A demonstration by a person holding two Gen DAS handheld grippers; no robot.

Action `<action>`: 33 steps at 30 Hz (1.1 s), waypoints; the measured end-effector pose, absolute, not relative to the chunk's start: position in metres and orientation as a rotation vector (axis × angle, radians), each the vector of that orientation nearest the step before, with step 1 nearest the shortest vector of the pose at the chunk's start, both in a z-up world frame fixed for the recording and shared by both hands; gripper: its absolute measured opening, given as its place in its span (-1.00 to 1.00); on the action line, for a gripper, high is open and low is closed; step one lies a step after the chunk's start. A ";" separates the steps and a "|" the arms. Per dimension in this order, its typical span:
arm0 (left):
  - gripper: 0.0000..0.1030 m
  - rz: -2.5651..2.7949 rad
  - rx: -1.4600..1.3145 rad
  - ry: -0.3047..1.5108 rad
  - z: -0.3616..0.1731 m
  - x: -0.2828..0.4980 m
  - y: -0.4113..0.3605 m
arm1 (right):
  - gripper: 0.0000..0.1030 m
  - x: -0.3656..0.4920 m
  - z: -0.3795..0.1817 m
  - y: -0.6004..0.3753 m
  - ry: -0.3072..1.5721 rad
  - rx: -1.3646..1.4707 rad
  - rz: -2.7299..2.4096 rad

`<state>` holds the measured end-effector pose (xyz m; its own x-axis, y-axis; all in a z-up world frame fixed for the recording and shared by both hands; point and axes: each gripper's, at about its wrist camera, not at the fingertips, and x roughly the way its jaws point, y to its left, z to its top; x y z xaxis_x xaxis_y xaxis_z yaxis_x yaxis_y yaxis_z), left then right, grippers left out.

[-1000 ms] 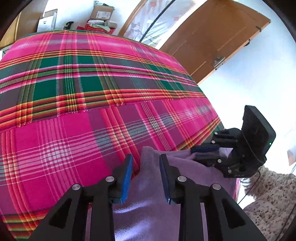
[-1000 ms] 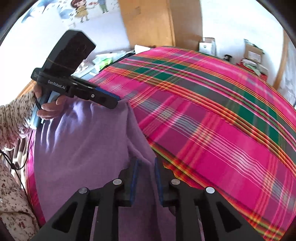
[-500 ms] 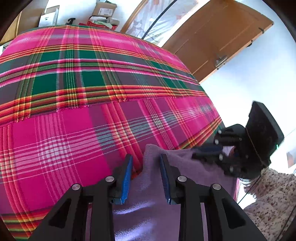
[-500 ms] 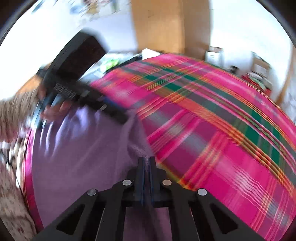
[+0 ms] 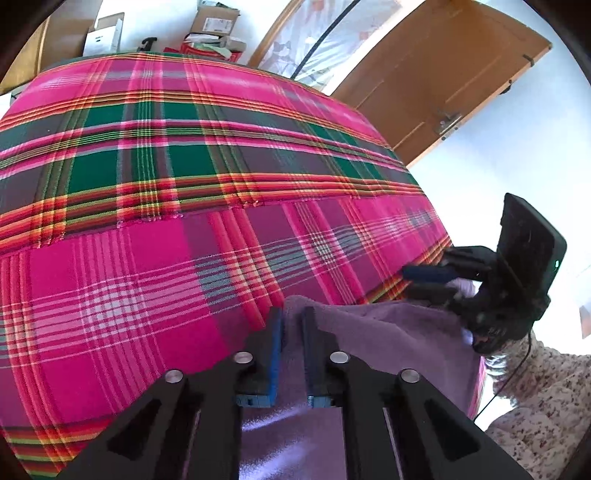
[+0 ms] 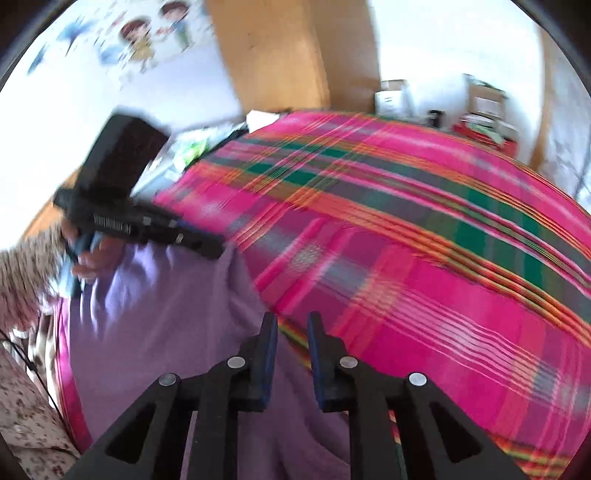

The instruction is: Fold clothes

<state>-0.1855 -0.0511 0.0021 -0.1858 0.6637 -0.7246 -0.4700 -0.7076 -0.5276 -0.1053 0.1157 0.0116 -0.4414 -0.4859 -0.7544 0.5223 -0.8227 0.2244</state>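
A purple garment (image 5: 388,332) lies at the near edge of a bed under a pink, green and orange plaid cover (image 5: 184,240). My left gripper (image 5: 291,314) has its fingers drawn close on a raised corner of the garment. In the right wrist view, which is motion-blurred, the left gripper (image 6: 210,251) sits at the far corner of the garment (image 6: 166,314). My right gripper (image 6: 291,321) is open above the garment's edge, where it meets the plaid cover (image 6: 406,258). In the left wrist view the right gripper (image 5: 424,283) hovers with its fingers apart by the bed's right edge.
A floral sleeve (image 5: 535,387) and a hand (image 6: 92,258) hold the tools. A wooden door (image 5: 443,74) stands behind the bed on the right, and cardboard boxes (image 5: 214,22) sit beyond its far side. The bed edge drops off near the grippers.
The left gripper's fingers have closed in on the garment corner. The right gripper was shut half a second ago and has opened again while moving.
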 end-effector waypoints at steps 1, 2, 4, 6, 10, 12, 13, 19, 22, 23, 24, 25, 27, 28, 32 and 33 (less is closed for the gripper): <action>-0.82 1.961 -1.329 -0.244 0.002 -0.185 -0.051 | -0.67 -0.105 0.013 0.128 0.030 1.170 -2.274; -0.83 1.962 -1.327 -0.246 0.002 -0.185 -0.051 | -0.67 -0.105 0.015 0.140 0.005 1.177 -2.291; -0.83 1.971 -1.322 -0.248 0.003 -0.185 -0.051 | -0.65 -0.097 0.015 0.161 0.009 1.219 -2.318; -0.85 1.981 -1.317 -0.256 0.005 -0.185 -0.051 | -0.56 -0.085 0.013 0.176 0.033 1.262 -2.307; -0.86 1.997 -1.328 -0.290 0.008 -0.188 -0.055 | -0.48 -0.062 0.011 0.199 0.055 1.292 -2.286; -0.86 2.003 -1.335 -0.294 0.007 -0.188 -0.058 | -0.40 -0.054 0.010 0.208 0.051 1.297 -2.294; -0.86 2.004 -1.341 -0.298 0.006 -0.188 -0.058 | -0.39 -0.054 0.009 0.212 0.044 1.304 -2.298; -0.86 2.029 -1.364 -0.314 0.003 -0.187 -0.058 | -0.39 -0.057 0.000 0.198 0.149 1.314 -2.254; -0.86 2.037 -1.378 -0.318 0.003 -0.187 -0.057 | -0.60 -0.054 -0.001 0.199 0.150 1.294 -2.237; -0.86 2.040 -1.384 -0.317 0.003 -0.187 -0.056 | -0.70 -0.054 -0.001 0.200 0.143 1.290 -2.235; -0.86 2.044 -1.387 -0.318 0.002 -0.187 -0.055 | -0.83 -0.053 0.000 0.201 0.141 1.284 -2.238; -0.86 2.047 -1.390 -0.319 0.002 -0.187 -0.054 | -0.87 -0.052 0.000 0.201 0.141 1.276 -2.247; -0.86 2.054 -1.394 -0.326 0.001 -0.187 -0.053 | -0.90 -0.049 0.004 0.205 0.134 1.244 -2.283; -0.86 2.059 -1.395 -0.333 0.000 -0.186 -0.054 | -0.90 -0.049 0.007 0.208 0.122 1.227 -2.313; -0.86 2.074 -1.396 -0.351 -0.002 -0.186 -0.055 | -0.91 -0.052 0.003 0.221 0.051 1.240 -2.335; -0.86 2.077 -1.396 -0.355 -0.002 -0.186 -0.055 | -0.90 -0.054 0.000 0.221 0.057 1.257 -2.337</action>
<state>-0.1862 -0.0553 -0.0017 -0.2632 0.6144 -0.7438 -0.3328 -0.7815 -0.5277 -0.0540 0.2210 0.0001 -0.4608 -0.3932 -0.7956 0.4317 -0.8826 0.1862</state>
